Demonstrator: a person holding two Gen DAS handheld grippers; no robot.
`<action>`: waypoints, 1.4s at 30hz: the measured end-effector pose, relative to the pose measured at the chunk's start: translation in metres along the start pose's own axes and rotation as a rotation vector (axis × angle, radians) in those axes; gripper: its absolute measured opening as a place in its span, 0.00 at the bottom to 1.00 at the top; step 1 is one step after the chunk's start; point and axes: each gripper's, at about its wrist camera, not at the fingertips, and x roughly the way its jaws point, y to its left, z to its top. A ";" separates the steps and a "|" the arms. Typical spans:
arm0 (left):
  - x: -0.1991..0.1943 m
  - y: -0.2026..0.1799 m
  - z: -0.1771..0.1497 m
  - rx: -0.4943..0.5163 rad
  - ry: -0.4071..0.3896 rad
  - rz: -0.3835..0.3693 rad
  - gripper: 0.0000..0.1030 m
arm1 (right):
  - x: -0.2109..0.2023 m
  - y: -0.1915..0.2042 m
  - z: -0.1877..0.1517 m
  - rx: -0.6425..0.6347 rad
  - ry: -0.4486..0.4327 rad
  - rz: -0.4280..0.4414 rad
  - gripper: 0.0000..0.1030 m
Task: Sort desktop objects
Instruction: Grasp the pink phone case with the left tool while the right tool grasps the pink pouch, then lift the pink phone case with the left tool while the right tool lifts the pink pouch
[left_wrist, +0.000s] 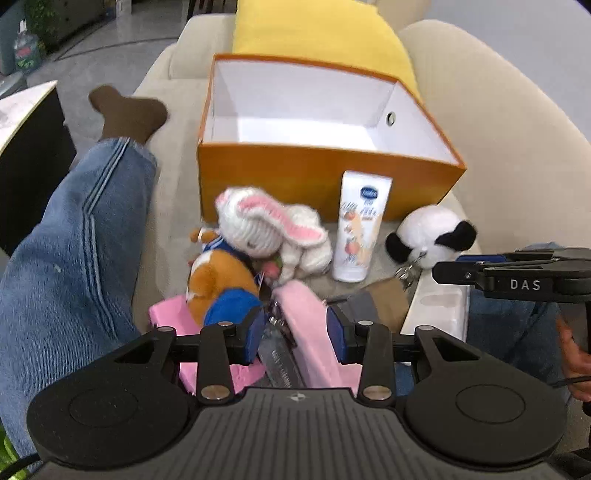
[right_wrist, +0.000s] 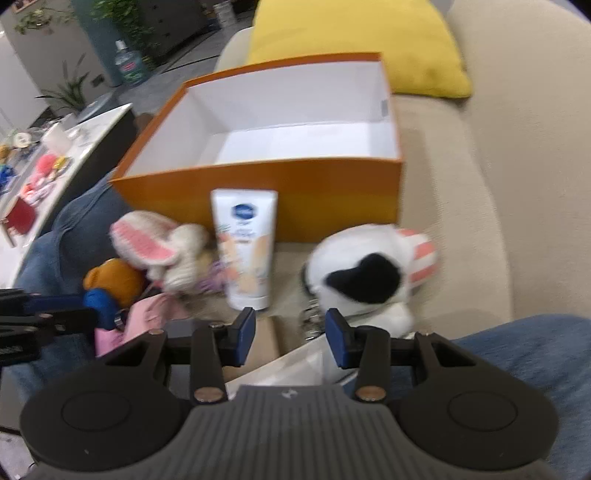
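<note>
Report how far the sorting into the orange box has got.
Done: nothing that shows; the orange box is empty inside. In hand: nothing clearly gripped; the left gripper has its jaws either side of a pink item, and the right gripper is open over the clutter. Left: the white tube, knitted rabbit, panda plush, and orange-and-blue plush all lie before the box.

A yellow cushion on the beige sofa — water jug beyond.
</note>
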 end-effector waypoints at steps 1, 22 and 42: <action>0.001 0.002 -0.001 -0.006 0.005 0.012 0.42 | 0.002 0.007 -0.001 -0.010 0.003 0.010 0.44; 0.009 0.059 -0.024 -0.133 0.091 0.089 0.42 | 0.089 0.121 0.040 -0.324 0.282 0.162 0.44; 0.030 0.071 -0.027 -0.158 0.139 0.099 0.46 | -0.005 0.097 0.052 -0.288 0.121 0.218 0.26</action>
